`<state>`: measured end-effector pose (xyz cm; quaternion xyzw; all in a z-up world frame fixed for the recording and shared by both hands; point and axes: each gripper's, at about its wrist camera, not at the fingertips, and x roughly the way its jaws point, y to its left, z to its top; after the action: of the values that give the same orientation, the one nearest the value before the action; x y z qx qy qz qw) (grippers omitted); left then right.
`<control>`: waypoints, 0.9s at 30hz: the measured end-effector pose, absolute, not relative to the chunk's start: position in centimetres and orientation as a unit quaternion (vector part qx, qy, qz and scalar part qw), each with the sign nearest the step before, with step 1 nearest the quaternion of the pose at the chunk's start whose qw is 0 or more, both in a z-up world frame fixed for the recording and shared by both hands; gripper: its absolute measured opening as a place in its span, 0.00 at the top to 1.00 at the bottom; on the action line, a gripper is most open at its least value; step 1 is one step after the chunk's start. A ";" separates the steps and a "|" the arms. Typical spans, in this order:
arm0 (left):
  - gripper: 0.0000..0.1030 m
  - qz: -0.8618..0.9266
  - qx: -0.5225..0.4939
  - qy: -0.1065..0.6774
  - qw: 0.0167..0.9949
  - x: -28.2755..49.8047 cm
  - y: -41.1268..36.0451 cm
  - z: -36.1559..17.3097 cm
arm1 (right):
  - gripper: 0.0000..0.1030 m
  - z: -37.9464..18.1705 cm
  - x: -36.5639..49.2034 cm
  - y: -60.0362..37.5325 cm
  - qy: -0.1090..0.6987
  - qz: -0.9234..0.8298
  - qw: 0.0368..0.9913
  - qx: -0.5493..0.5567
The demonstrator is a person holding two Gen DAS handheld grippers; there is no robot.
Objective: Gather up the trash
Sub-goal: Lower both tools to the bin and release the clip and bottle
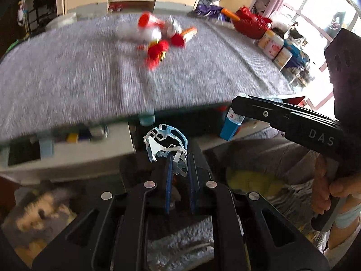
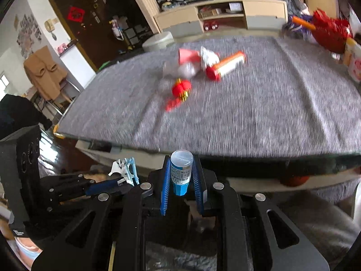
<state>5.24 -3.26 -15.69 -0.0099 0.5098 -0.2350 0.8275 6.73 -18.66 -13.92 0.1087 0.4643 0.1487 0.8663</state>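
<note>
With the left gripper (image 1: 179, 164) clamped on tangled plastic scrap (image 1: 165, 145) and the right gripper (image 2: 181, 176) on a small blue bottle (image 2: 181, 171), we judge collection unfinished: red-and-white litter (image 2: 198, 67) remains mid-table (image 2: 270, 117).

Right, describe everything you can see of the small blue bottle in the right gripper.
The small blue bottle is a slim plastic vial with a faceted solid-blue lower end, a white printed label around its middle and a clear rounded cap. It sits upright between the right gripper's blue ribbed pads, which clamp it on both sides. It hangs off the near edge of the grey-cloth table, touching nothing else. The left wrist view shows it tilted.
</note>
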 end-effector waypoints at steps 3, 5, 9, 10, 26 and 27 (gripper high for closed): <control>0.89 -0.228 -0.015 0.527 0.818 4.7 -3.3 -17.7 | 0.80 -15.7 6.0 -18.3 0.481 0.144 0.858 0.107; 0.89 -0.223 -0.016 0.540 0.811 4.5 -3.4 -19.0 | 0.80 -17.4 5.9 -18.1 0.499 0.142 0.848 0.109; 0.89 -0.217 -0.015 0.560 0.799 4.3 -3.5 -21.2 | 0.80 -20.7 5.8 -17.9 0.534 0.132 0.828 0.110; 0.89 -0.216 -0.014 0.566 0.796 4.2 -3.4 -21.8 | 0.80 -21.3 5.7 -17.9 0.539 0.131 0.824 0.112; 0.77 -0.208 -0.011 0.601 0.772 4.4 -3.1 -24.9 | 0.79 -24.3 6.0 -17.5 0.577 0.119 0.801 0.105; 0.76 -0.207 -0.010 0.600 0.773 4.5 -3.0 -24.9 | 0.75 -24.2 6.1 -17.6 0.577 0.116 0.802 0.106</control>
<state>4.46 -3.04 -24.87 -0.0102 0.6000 -0.2070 0.7727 6.07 -17.62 -24.22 0.1062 0.5767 0.1164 0.8016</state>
